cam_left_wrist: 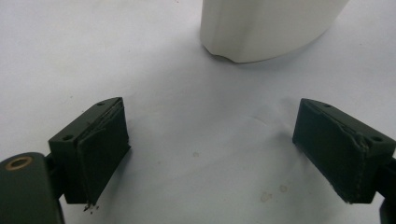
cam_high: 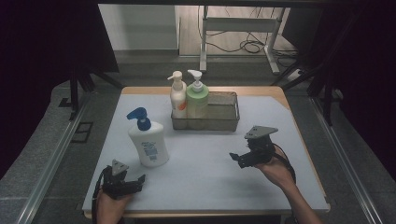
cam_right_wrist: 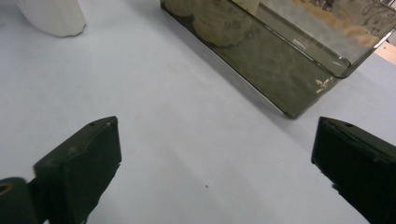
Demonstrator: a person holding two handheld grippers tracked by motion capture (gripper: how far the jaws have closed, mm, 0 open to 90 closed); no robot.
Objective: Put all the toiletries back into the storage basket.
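Note:
A white pump bottle with a blue pump [cam_high: 148, 139] stands on the white mat, left of centre; its base [cam_left_wrist: 266, 28] rises just beyond my left gripper [cam_left_wrist: 212, 149], whose jaws are open with nothing between them. In the high view that left gripper [cam_high: 133, 182] rests low at the mat's front left, near the bottle. My right gripper [cam_high: 239, 157] hovers at the right, in front of the metal basket [cam_high: 224, 122], open and empty [cam_right_wrist: 215, 163]. The basket [cam_right_wrist: 280, 79] holds a cream pump bottle [cam_high: 177, 95] and a green pump bottle [cam_high: 196, 97] at its left end.
The white mat [cam_high: 205, 163] covers a wooden table whose edge shows at the back right. Dark rails and grey floor flank the table on both sides. A metal stand with cables [cam_high: 243, 37] stands beyond the far edge. The basket's right part is vacant.

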